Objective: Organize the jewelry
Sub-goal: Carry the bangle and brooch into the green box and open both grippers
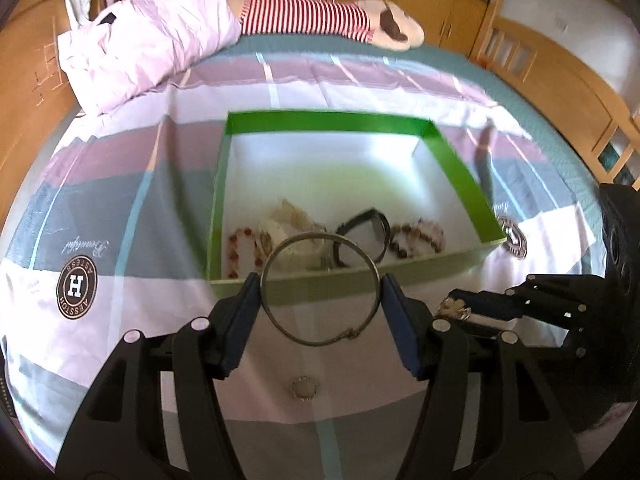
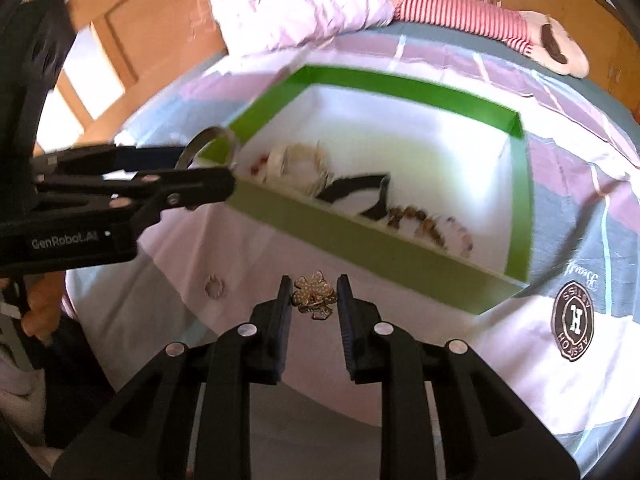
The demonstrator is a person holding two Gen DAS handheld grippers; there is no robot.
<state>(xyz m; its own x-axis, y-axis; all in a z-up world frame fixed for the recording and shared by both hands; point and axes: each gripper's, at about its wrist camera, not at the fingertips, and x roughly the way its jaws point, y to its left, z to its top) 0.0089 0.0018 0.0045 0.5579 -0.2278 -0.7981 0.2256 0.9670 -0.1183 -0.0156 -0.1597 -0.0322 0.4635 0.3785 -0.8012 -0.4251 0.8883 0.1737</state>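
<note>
Gripping a metal bangle [image 1: 320,289] across its width in the left gripper [image 1: 320,298] beside the green box [image 1: 460,160], pinching a pearl flower brooch [image 2: 313,295] in the right gripper [image 2: 313,300].

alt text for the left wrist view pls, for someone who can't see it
The left gripper holds a thin metal bangle between its jaws, just short of the near wall of an open green box on a patterned bedsheet. Bracelets lie inside the box; a small ring sits on the sheet below.
</note>
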